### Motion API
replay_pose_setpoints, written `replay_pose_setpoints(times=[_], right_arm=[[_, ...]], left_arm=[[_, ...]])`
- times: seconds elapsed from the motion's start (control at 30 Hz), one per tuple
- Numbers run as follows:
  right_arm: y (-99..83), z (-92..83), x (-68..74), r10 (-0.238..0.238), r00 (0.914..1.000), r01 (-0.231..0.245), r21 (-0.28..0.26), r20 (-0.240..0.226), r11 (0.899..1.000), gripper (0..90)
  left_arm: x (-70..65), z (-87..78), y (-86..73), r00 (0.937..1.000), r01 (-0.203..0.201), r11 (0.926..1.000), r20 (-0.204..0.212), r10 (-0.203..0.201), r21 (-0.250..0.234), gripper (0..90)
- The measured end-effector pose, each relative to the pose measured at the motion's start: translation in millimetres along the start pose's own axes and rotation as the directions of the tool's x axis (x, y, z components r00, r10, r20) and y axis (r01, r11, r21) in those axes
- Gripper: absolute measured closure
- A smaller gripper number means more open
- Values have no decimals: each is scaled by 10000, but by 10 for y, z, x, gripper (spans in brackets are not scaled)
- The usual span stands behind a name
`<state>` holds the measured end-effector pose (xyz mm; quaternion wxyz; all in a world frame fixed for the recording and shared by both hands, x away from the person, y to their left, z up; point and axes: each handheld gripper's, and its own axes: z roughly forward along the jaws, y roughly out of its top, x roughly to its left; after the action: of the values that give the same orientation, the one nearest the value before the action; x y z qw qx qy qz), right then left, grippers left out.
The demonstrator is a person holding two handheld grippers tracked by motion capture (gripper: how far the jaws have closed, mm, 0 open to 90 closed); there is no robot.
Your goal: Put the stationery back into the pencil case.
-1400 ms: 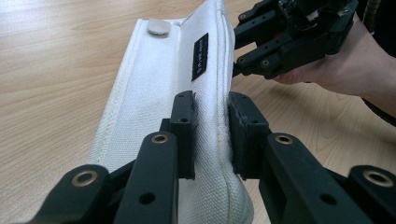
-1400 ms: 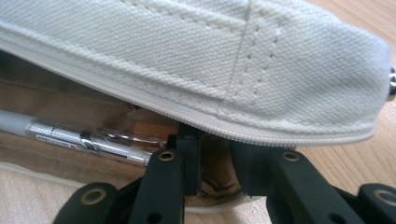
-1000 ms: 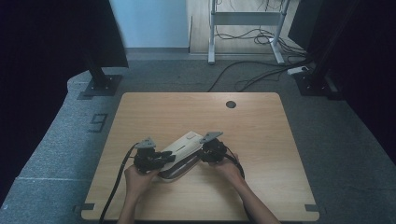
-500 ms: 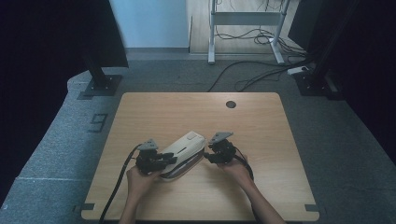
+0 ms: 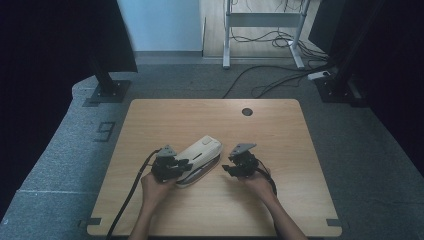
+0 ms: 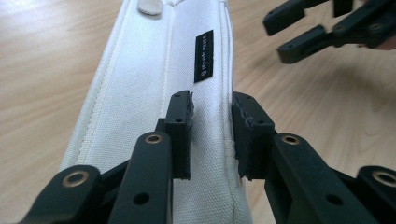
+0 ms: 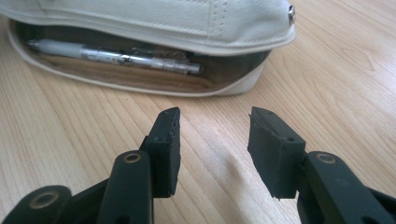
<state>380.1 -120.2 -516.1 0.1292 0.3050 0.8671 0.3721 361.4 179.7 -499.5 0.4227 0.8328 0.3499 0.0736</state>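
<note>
Two grippers: I have one on each side of the case, which is my landmark on the table.
Case axis: it runs slantwise, near-left to far-right as I look down on it.
Left gripper: jaws clamped on the top flap's edge at the case's near-left end; my left gripper view has the white fabric pinched between the pads.
Right gripper: just right of the case, not touching; jaws apart with nothing between them, and they have just been opening.
Mouth: the open side faces my right gripper.
Contents: one pen lies inside along the case's length.
Nearer hand: right, I judge, for any reach to the pen.
</note>
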Motion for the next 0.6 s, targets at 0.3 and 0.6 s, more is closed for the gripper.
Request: replay_pose_setpoints(times=[0.3, 0.6], right_arm=[[-89, -151, -50, 128, 9998, -125, -166, 164, 9998, 521], [-200, -261, -121, 364, 9990, -356, -325, 257, 9988, 520]], left_arm=[[50, 241, 213, 9987, -139, 9996, -494, 151, 244, 688], [60, 460, 333, 9969, -102, 9978, -766, 152, 652, 609]])
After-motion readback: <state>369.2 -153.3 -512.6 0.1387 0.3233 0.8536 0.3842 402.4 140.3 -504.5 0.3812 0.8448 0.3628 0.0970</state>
